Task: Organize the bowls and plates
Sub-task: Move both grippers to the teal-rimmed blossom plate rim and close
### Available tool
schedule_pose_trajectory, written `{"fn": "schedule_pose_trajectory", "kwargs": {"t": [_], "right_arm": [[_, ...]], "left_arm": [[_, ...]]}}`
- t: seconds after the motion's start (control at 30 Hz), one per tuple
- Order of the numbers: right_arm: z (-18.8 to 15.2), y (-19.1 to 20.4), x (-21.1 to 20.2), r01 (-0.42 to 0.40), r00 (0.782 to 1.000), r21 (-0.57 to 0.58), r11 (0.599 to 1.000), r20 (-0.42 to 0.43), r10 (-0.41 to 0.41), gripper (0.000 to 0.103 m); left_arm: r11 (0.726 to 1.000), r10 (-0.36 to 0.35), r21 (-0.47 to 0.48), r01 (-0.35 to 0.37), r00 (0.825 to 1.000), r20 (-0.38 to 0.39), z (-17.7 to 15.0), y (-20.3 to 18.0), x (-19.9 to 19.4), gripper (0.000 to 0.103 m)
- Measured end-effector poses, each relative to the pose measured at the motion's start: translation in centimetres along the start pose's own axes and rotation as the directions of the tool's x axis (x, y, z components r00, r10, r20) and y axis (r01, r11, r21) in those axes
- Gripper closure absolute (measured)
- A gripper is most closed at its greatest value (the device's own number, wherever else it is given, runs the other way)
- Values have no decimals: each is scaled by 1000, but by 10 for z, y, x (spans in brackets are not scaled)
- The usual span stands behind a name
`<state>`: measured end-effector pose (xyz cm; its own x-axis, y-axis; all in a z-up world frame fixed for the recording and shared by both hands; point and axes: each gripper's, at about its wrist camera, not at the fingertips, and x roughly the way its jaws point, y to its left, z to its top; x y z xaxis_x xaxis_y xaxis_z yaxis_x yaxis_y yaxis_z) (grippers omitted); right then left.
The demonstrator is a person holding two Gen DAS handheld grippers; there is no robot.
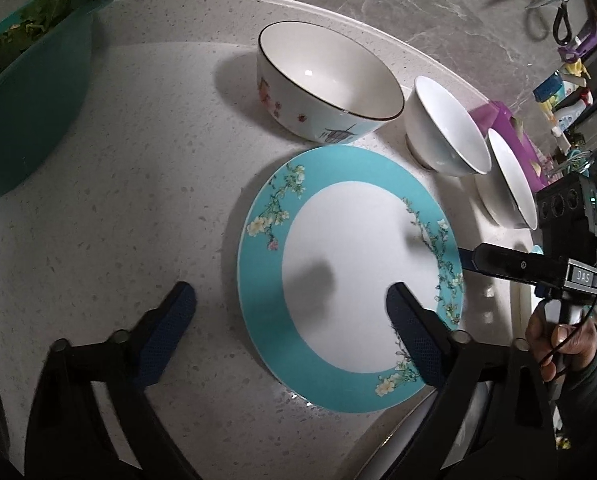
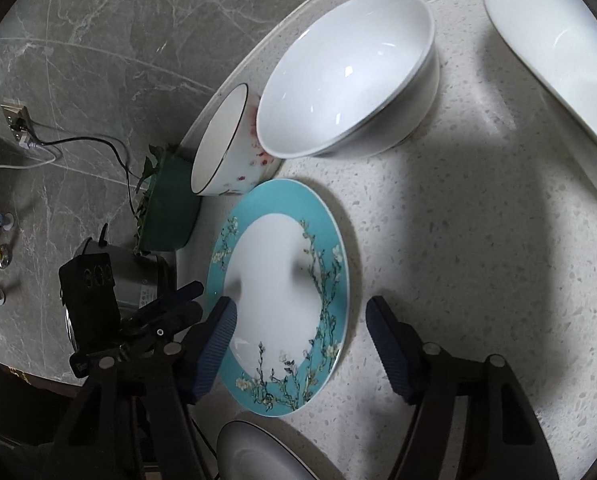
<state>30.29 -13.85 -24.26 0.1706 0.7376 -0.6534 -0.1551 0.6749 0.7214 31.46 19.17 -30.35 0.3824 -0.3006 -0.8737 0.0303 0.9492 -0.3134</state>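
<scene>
Plate (image 1: 350, 276), round, teal floral rim, empty, centre frame on speckled table (image 1: 138, 200); floral bowl (image 1: 326, 80) empty. Left gripper (image 1: 290, 300) and right gripper (image 2: 300, 312) both spread, pinching nothing.

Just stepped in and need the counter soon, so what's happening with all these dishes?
A person is sorting crockery with a handheld gripper in each hand. Both the left gripper and the right gripper are open, straddling opposite rims of the turquoise flowered plate, which lies flat on the speckled counter. Nothing is lifted yet. Behind it stand a flower-painted bowl and two plain white bowls, unstacked.
</scene>
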Motion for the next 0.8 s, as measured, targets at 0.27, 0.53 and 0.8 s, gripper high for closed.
{"fn": "schedule_pose_trajectory", "kwargs": {"t": [0.27,0.53,0.8], "right_arm": [[0,3,8,91,996,-34,995,-21,-91,68],[5,9,10,215,975,-95,972,-32,-219,90],[5,14,10,273,962,-116,955,0,-274,89]], "left_arm": [[1000,1,-2,-1,1000,-16,-5,0,7,57],[996,85,22,-85,996,-18,-7,-2,4,74],[992,121,49,-120,993,-10,-11,-9,4,76]]}}
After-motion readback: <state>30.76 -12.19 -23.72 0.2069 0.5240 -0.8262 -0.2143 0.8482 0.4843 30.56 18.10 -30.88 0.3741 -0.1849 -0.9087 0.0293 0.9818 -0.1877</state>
